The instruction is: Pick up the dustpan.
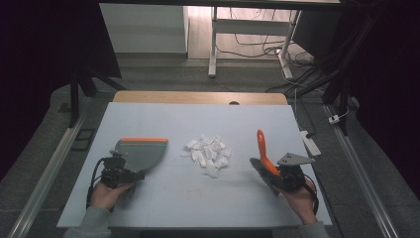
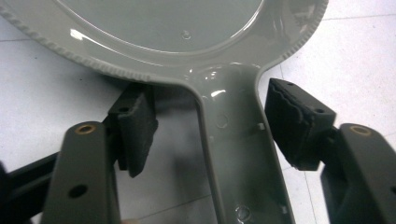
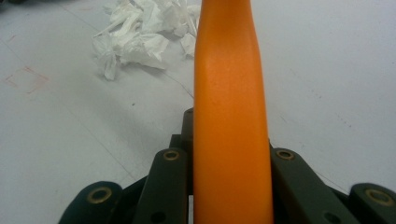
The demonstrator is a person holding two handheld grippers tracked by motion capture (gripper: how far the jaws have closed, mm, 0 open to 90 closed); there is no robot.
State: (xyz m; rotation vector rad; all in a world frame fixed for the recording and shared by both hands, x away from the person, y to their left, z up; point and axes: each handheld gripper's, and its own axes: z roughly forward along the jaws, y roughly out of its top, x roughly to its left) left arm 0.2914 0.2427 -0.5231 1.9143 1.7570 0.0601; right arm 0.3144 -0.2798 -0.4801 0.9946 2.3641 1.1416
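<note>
A grey dustpan (image 1: 141, 151) with an orange front lip lies on the white table (image 1: 188, 198), left of a pile of white paper scraps (image 1: 208, 151). My left gripper (image 1: 123, 166) stands open around the dustpan's handle (image 2: 238, 154). Its right pad is close against the handle and its left pad stands clear of it. In the left gripper view the pan's bowl (image 2: 163, 28) fills the top. My right gripper (image 1: 283, 174) is shut on a brush (image 1: 263, 148) with an orange handle (image 3: 229, 70). The brush's grey bristles (image 1: 261, 176) rest near the table, right of the scraps (image 3: 140, 32).
A power strip (image 1: 309, 141) lies off the table's right edge. Past the far wooden edge (image 1: 198, 96) are a white desk frame (image 1: 214, 44) and cables on the floor. Metal rails run along both sides of the table.
</note>
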